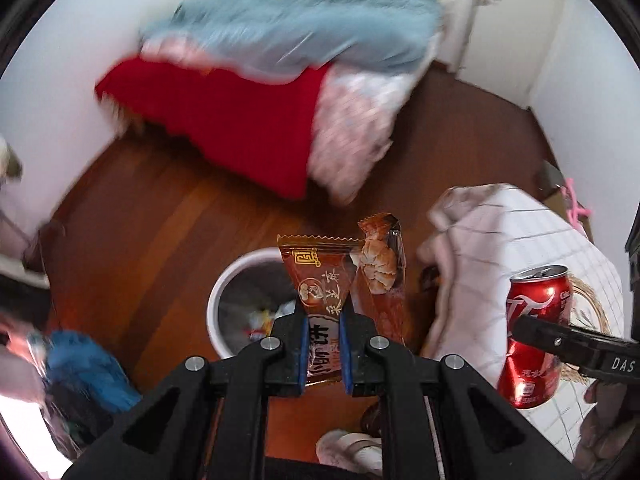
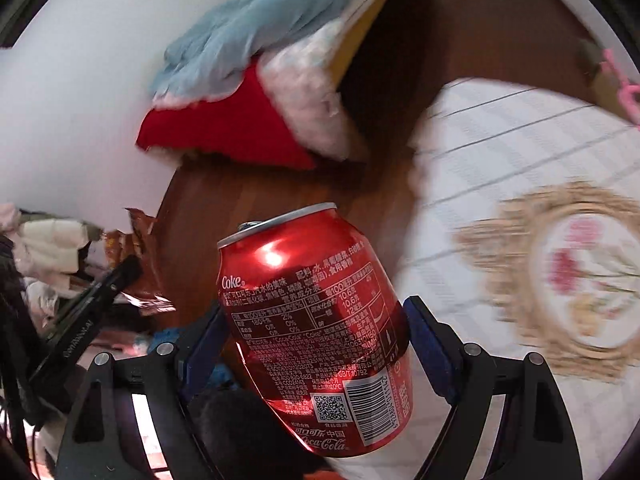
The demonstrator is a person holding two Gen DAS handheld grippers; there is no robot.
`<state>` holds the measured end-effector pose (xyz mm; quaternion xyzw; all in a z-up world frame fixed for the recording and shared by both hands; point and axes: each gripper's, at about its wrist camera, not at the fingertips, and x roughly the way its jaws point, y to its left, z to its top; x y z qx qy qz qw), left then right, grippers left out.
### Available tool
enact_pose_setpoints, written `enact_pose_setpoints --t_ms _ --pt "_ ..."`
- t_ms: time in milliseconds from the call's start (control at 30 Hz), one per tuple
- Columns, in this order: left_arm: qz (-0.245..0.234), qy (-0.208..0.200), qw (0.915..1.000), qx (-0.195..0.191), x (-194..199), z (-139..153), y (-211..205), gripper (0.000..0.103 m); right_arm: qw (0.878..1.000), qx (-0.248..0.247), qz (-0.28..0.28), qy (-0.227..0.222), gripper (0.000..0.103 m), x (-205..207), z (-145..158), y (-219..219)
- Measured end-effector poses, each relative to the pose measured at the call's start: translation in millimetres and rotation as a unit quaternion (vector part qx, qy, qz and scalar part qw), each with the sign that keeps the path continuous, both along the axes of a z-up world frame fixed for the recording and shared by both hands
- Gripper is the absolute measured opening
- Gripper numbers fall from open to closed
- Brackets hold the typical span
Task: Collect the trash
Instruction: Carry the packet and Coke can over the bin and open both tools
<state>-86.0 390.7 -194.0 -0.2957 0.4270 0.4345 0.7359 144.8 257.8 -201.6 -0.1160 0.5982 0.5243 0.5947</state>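
Brown crinkle-edged snack wrapper [image 1: 320, 276] pinched between the blue pads of the left gripper [image 1: 324, 344], held above the round white trash bin [image 1: 218, 300] on the brown wooden floor [image 1: 160, 216]. Second brown wrapper [image 1: 382, 268] with a croissant picture sits just behind the first; whether it is clamped too is hard to tell, its lower end hidden by the finger. Bin contents blurred, only bits of coloured litter visible, near rim cut off by the gripper. Right gripper [image 2: 316, 332] fingers pressed on both sides of a red Coca-Cola can [image 2: 312, 320], tilted, opened top facing away. Can base partly cropped by the gripper body. White quilted cloth with grey lines [image 2: 500, 128] lies right of the can, its embroidered wreath smeared by motion. Bed with red and light-blue bedding [image 1: 256, 120] in the background, blurred.
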Motion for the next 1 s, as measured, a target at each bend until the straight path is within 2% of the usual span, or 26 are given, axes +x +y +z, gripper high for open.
enact_pose_setpoints --t_ms 33,133,233,333,400,467,500,600,633,700,733,833,1000 --pt "0.011 -0.001 0.9995 -0.031 -12 -19 17 0.010 1.000 -0.005 0.007 0.005 0.087 -9 -11 14" --pt "0.034 -0.002 0.9952 -0.091 -38 -62 55 0.011 0.999 -0.033 0.023 0.028 0.087 -39 -56 63" --pt "0.053 -0.005 0.9905 -0.127 -55 -92 79 0.011 0.996 -0.072 0.031 0.048 0.087 -63 -108 112" --pt "0.074 -0.001 0.9852 -0.154 -66 -120 98 0.014 0.993 -0.100 0.031 0.060 0.087 -78 -147 147" --pt "0.081 0.003 0.9833 -0.163 -72 -132 106 0.031 0.991 -0.117 0.031 0.063 0.087 -87 -172 169" --pt "0.094 0.007 0.9820 -0.163 -78 -140 112 0.085 0.988 -0.132 0.036 0.065 0.087 -97 -192 191" --pt "0.102 0.009 0.9810 -0.165 -83 -145 115 0.089 0.988 -0.137 0.035 0.062 0.088 -101 -199 196" --pt "0.123 0.023 0.9787 -0.163 -96 -149 116 0.090 0.985 -0.154 0.041 0.067 0.089 -109 -223 212" --pt "0.126 0.026 0.9785 -0.161 -99 -151 117 0.094 0.984 -0.157 0.042 0.066 0.091 -109 -230 216" --pt "0.131 0.035 0.9792 -0.151 -104 -149 114 0.096 0.985 -0.158 0.041 0.060 0.102 -109 -237 221" --pt "0.133 0.037 0.9796 -0.146 -105 -149 113 0.096 0.985 -0.159 0.042 0.058 0.103 -109 -239 224" --pt "0.138 0.051 0.9805 -0.130 -110 -144 104 0.097 0.984 -0.164 0.050 0.041 0.103 -111 -239 224" --pt "0.140 0.060 0.9820 -0.112 -113 -130 79 0.098 0.982 -0.167 0.080 -0.037 0.103 -120 -216 207"
